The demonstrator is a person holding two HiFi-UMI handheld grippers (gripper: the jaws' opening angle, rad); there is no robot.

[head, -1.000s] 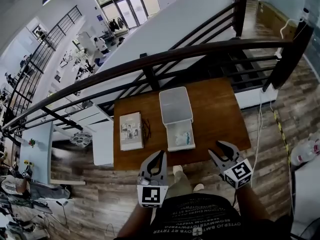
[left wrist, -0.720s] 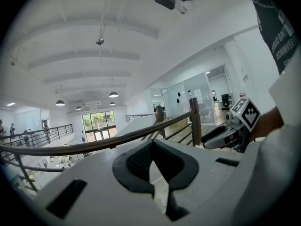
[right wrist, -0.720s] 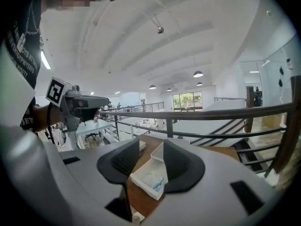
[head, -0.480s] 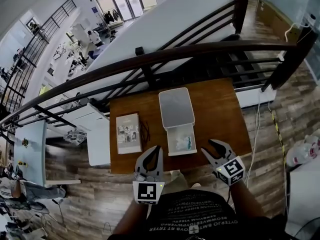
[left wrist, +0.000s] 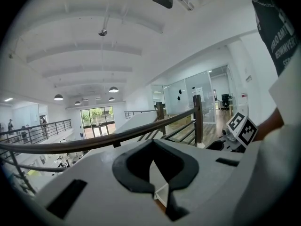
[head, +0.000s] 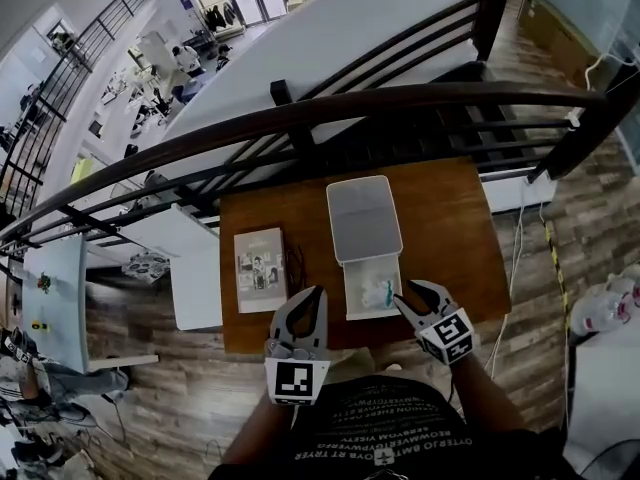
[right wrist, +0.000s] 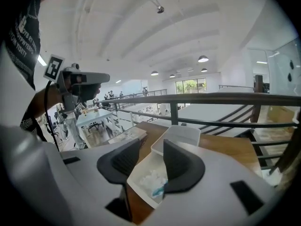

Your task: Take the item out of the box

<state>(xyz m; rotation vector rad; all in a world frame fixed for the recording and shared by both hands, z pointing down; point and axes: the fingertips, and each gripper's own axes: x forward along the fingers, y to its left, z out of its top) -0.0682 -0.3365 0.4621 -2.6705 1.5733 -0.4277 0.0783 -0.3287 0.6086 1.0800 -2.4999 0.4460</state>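
A white open box [head: 351, 290] lies at the near edge of the brown table [head: 450, 238], its lid [head: 364, 218] folded back behind it. Inside is a crumpled white item with a blue bit [head: 378, 291]. My right gripper [head: 412, 296] hovers open just right of the box's near end. In the right gripper view the box [right wrist: 136, 182] and the item [right wrist: 151, 179] show between and below the open jaws of the right gripper [right wrist: 150, 149]. My left gripper [head: 308, 304] stands open left of the box, at the table's edge, with nothing between its jaws [left wrist: 155, 168].
A book [head: 260, 268] and a dark cable [head: 295, 260] lie on the table left of the box. A dark railing [head: 400, 103] runs behind the table, with a lower floor beyond it. Wooden floor [head: 560, 218] surrounds the table.
Both grippers have moved forward to the table's near edge. The right one has also sunk and now sits beside the box's near end.
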